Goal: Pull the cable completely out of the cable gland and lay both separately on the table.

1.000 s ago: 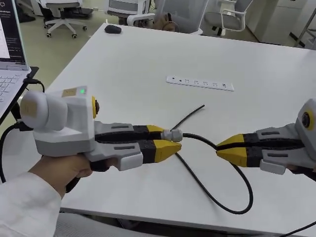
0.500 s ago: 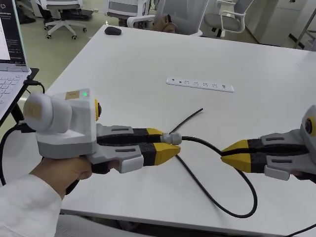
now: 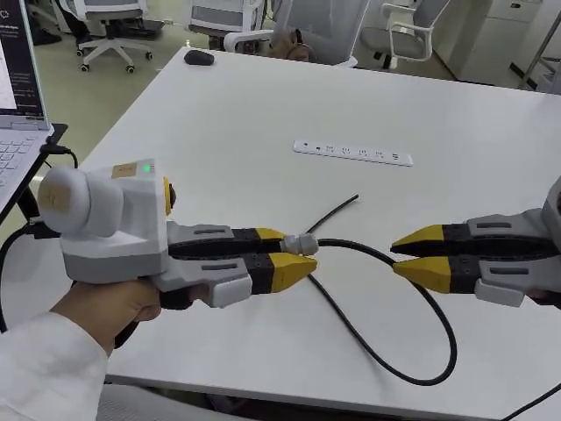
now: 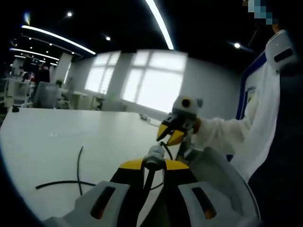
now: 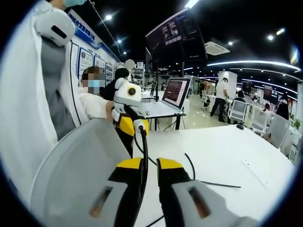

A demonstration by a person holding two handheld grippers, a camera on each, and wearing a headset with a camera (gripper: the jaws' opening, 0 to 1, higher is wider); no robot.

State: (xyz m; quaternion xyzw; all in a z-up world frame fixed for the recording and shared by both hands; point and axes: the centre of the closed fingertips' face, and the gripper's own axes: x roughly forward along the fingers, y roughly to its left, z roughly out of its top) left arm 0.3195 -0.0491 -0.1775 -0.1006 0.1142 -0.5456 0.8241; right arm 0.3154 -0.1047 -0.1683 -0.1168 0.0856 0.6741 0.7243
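Left gripper [image 3: 300,249]: the jaws are closed on the grey cable gland [image 3: 302,243], held just above the white table [image 3: 263,114] near its front edge. The black cable [image 3: 351,244] runs out of the gland to the right gripper [image 3: 396,258]. That gripper's jaws stand narrowly parted. In the right gripper view the cable lies in the gap against one jaw, not clamped.

Past the right gripper the cable loops close to the front edge and crosses back under the left gripper. Its free end lies short of a white power strip [image 3: 353,153].

A mouse [image 3: 199,57] sits at the far corner, well apart. A laptop [image 3: 13,96] stands beside the table's left edge. Open tabletop spreads from the power strip to the far edge.
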